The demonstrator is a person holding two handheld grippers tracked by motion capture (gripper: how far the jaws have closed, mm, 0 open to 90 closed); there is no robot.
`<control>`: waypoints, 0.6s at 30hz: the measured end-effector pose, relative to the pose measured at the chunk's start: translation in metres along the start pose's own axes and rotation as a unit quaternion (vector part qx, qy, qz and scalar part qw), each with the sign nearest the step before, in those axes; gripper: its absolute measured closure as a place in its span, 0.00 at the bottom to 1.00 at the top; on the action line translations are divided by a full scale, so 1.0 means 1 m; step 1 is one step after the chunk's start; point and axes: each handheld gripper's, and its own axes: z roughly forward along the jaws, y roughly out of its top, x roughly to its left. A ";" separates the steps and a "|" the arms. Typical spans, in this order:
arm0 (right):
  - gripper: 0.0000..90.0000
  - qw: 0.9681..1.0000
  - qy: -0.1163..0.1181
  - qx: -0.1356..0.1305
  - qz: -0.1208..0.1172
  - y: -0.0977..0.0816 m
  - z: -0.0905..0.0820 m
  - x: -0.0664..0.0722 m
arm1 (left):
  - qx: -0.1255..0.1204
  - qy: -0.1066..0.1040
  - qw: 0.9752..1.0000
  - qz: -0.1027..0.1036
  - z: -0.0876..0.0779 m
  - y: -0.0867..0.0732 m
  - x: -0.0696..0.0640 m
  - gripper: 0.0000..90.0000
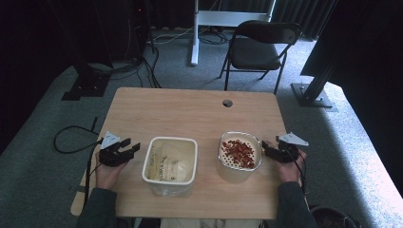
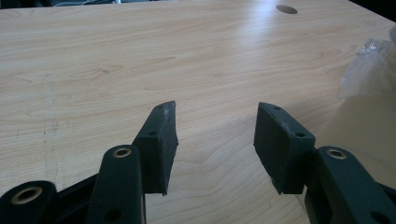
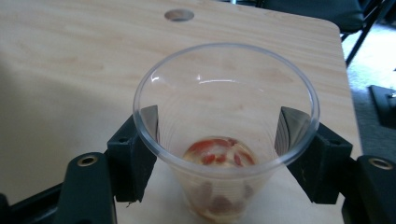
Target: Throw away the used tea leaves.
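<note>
Your table (image 1: 190,114) is pale wood with fine grain. Both grippers, left (image 2: 215,135) and right (image 3: 219,135), are matte black. Clear plastic cup (image 3: 224,93) holds red bits in its base. White perforated bowl (image 1: 222,154) carries red pieces; the tub (image 1: 169,183) is cream-white.

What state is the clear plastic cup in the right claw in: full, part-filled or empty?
Part-filled. In the right gripper view the cup sits between the right claw pads, with a few red pieces at its bottom.
</note>
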 end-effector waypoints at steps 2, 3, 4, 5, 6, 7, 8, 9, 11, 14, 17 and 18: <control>0.34 1.000 -0.002 -0.001 0.003 -0.007 -0.012 0.005 | -0.001 0.000 1.000 0.000 -0.001 0.000 0.000 0.55; 0.34 1.000 0.000 -0.003 0.007 -0.011 -0.017 0.007 | -0.002 0.000 1.000 0.000 -0.001 0.000 0.000 0.55; 0.34 1.000 0.001 -0.005 0.011 -0.015 -0.023 0.009 | -0.002 0.000 1.000 -0.001 -0.001 0.000 0.001 0.55; 0.34 1.000 0.002 -0.008 0.014 -0.019 -0.028 0.011 | -0.002 -0.001 1.000 -0.002 -0.001 -0.001 0.001 0.55; 0.34 1.000 0.004 -0.010 0.019 -0.022 -0.032 0.013 | -0.001 0.000 1.000 -0.002 -0.001 -0.001 0.001 0.55; 0.34 1.000 0.007 -0.008 0.020 -0.024 -0.036 0.015 | -0.001 -0.001 1.000 -0.003 -0.001 -0.001 0.001 0.55; 0.34 1.000 0.005 -0.005 0.019 -0.025 -0.040 0.017 | -0.001 -0.001 1.000 -0.003 -0.001 -0.001 0.000 0.55; 0.34 1.000 0.006 -0.003 0.017 -0.026 -0.043 0.019 | -0.001 -0.001 1.000 -0.002 -0.001 -0.002 0.000 0.55; 0.34 1.000 0.011 -0.005 0.021 -0.030 -0.048 0.022 | -0.002 0.000 1.000 -0.001 -0.002 -0.002 0.000 0.55; 0.33 0.999 0.015 -0.015 0.031 -0.034 -0.049 0.021 | -0.003 -0.001 1.000 -0.004 -0.002 -0.001 0.001 0.55; 0.32 0.999 0.020 -0.024 0.037 -0.035 -0.045 0.019 | -0.001 -0.001 1.000 -0.002 -0.001 -0.001 0.001 0.55; 0.32 0.999 0.021 -0.026 0.036 -0.035 -0.043 0.019 | -0.001 -0.001 1.000 -0.003 -0.001 -0.002 0.001 0.55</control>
